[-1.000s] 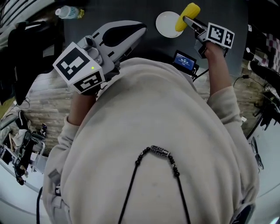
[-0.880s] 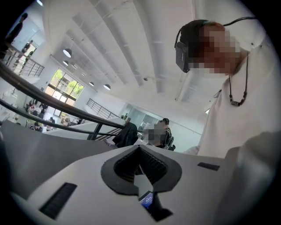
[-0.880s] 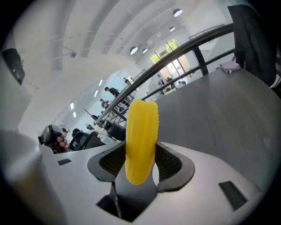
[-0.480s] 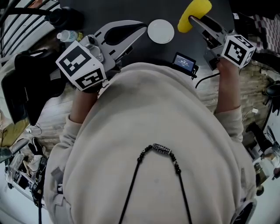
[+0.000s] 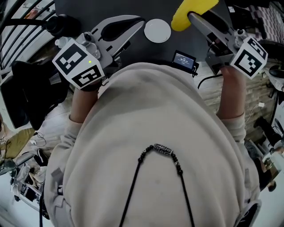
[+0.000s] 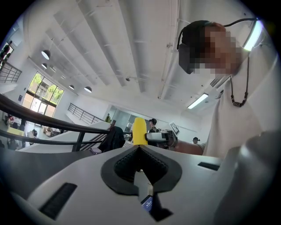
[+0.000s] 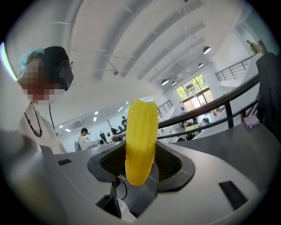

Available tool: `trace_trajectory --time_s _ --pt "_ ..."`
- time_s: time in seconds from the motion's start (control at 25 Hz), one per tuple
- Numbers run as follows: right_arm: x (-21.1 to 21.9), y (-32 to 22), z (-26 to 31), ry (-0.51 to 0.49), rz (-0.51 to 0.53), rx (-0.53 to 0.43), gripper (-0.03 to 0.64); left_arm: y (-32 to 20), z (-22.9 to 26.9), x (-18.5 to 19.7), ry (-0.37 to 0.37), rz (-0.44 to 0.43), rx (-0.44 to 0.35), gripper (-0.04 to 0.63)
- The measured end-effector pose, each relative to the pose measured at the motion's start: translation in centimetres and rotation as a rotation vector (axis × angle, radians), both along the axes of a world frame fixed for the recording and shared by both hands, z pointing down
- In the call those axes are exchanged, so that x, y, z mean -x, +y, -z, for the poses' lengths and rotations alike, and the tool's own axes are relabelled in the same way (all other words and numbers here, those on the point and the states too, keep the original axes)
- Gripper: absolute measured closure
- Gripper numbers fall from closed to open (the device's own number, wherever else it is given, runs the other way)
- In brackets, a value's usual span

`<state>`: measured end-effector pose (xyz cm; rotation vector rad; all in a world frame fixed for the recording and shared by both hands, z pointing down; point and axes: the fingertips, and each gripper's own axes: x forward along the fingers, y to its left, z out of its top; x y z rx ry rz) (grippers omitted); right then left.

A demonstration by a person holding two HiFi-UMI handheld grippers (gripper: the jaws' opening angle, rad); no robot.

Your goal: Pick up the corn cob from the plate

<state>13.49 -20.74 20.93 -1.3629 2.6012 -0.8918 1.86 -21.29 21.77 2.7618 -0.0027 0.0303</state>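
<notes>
In the head view the yellow corn cob (image 5: 191,9) hangs in the air at the top right, above the dark table. My right gripper (image 5: 191,17) is shut on it. In the right gripper view the cob (image 7: 140,140) stands upright between the black pads, its lower end pointing down past the gripper (image 7: 140,165). The small white plate (image 5: 157,30) lies bare on the table, left of the cob. My left gripper (image 5: 141,22) is held level beside the plate, its jaws shut with nothing in them. From the left gripper view (image 6: 138,147) the cob (image 6: 139,131) shows just beyond the tips.
A small device with a lit blue screen (image 5: 184,60) sits at the table's near edge, with a black cable (image 5: 208,79) trailing right. A black object (image 5: 62,24) stands at the table's left corner. Bags and clutter cover the floor on both sides.
My right gripper has risen with the corn cob, off the plate and closer to the head camera. The plate is left bare. The left gripper has lifted a little.
</notes>
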Motion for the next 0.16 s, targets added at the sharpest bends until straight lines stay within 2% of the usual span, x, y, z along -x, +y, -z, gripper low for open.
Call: trace_trajectory --time_s 0.16 --pt "0.39 1.29 0.78 0.053 0.018 -0.020 0.397 1.24 0.12 -0.59 0.005 -0.017 -0.005 0.592"
